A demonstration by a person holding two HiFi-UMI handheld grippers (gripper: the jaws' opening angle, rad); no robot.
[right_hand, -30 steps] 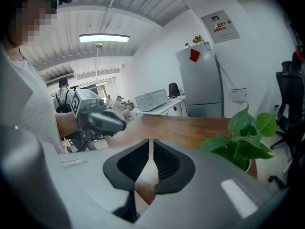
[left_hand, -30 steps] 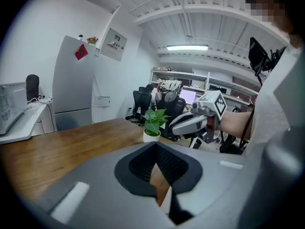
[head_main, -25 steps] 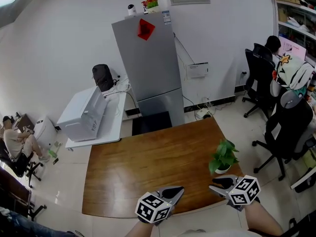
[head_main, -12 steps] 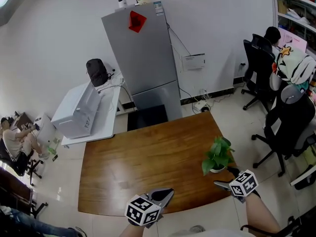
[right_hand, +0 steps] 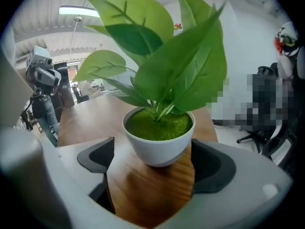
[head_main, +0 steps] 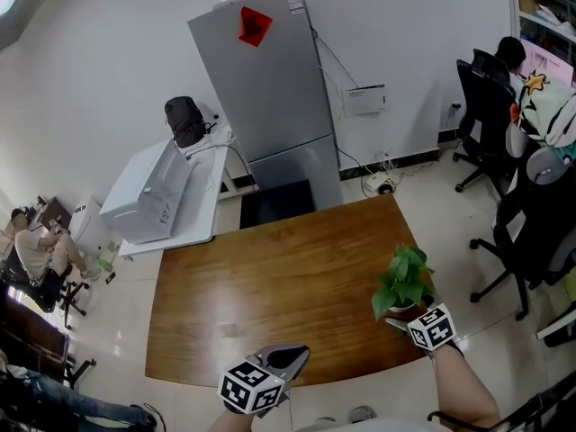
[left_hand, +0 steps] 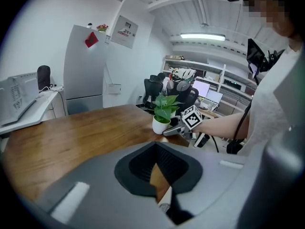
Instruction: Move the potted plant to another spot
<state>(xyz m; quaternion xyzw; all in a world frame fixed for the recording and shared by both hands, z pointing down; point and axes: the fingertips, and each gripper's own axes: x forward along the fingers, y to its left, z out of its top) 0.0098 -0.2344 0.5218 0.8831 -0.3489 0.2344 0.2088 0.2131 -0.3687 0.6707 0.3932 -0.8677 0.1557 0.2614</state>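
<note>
Plant (head_main: pixel 403 282) upright on table (head_main: pixel 270 277), at the right end, close to the near edge. Green leaves broad and spread above a white pot (right_hand: pixel 157 140) with its base flat on the wood. Right gripper (head_main: pixel 400 316) reaching in from the near side, low to the tabletop, jaws opening and wide, one on each side of the pot. Seen from the right gripper view (right_hand: pixel 151 168): left pad well clear of the pot wall, right pad just beside it, no squeeze visible, bare wood in the gap nearer the camera. Left gripper (head_main: pixel 295 355) over the near edge, left of the plant and well apart from it, tilted down toward the wood. Jaws narrow there, pads (left_hand: pixel 143 168) nearly together with only a thin wedge of table showing between, nothing held. Marker cube (head_main: pixel 246 387) at its near end. From the left gripper view, plant and right gripper (left_hand: pixel 177 128) together at the far right of the tabletop. Beyond the table's far side, a grey fridge (head_main: pixel 265 97) against the wall. To the far left, a printer (head_main: pixel 148 192) on a white side table (head_main: pixel 202 214). Black chairs (head_main: pixel 531 232) on the right. Seated person (head_main: pixel 31 255) at the far left edge.
</note>
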